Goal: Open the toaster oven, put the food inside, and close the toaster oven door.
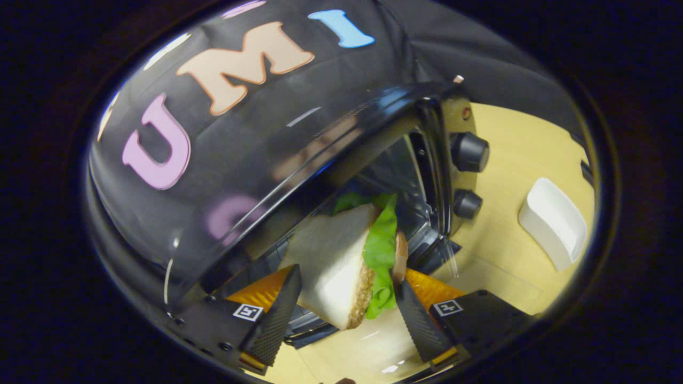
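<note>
My gripper point(347, 298) is shut on a sandwich wedge point(336, 261) of white bread with green lettuce point(381, 250) sticking out; both ribbed black fingers point(280, 309) press on its sides. The view is tilted. Just beyond the sandwich stands the black toaster oven point(267, 176), its cavity point(397, 170) open and dark. The sandwich's far end is level with the opening. The lowered door point(315, 328) lies under the sandwich, partly hidden by it. Two black knobs point(469, 152) sit on the oven's panel beside the opening.
The oven stands on a light wooden table point(501, 234). A white rectangular dish point(552, 221) lies on the table beyond the knob side of the oven. The oven's glossy top reflects the booth wall.
</note>
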A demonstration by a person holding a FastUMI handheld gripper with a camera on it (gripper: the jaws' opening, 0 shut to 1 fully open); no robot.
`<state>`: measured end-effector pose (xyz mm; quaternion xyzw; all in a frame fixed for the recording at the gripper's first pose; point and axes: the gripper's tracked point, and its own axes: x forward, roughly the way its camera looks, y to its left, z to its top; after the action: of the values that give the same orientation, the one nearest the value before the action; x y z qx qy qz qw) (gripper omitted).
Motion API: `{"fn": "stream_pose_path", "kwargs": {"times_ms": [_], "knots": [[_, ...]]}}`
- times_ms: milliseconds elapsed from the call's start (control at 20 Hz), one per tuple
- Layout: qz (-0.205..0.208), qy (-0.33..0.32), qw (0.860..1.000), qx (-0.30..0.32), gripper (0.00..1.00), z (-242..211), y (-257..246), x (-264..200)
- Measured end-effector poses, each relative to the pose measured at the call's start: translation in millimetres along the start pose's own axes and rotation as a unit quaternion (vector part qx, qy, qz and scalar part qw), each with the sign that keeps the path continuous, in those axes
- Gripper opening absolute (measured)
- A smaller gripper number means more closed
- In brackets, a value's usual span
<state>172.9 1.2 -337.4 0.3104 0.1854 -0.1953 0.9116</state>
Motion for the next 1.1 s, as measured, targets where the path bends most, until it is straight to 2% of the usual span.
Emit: {"fn": "stream_pose_path", "kwargs": {"times_ms": [150, 300, 500, 800, 1100], "knots": [[0.000, -0.014, 0.999, -0.032, 1.00, 4.2, 4.3, 8.1], [0.004, -0.031, 0.997, -0.064, 1.00, 11.9, 8.3, -4.8], [-0.021, -0.051, 0.994, -0.091, 1.00, 23.3, -0.4, -20.2], [-0.048, 0.028, 0.995, -0.083, 1.00, 6.3, -10.0, -33.0], [-0.058, 0.088, 0.987, -0.124, 1.00, 5.9, -14.0, -22.2]]}}
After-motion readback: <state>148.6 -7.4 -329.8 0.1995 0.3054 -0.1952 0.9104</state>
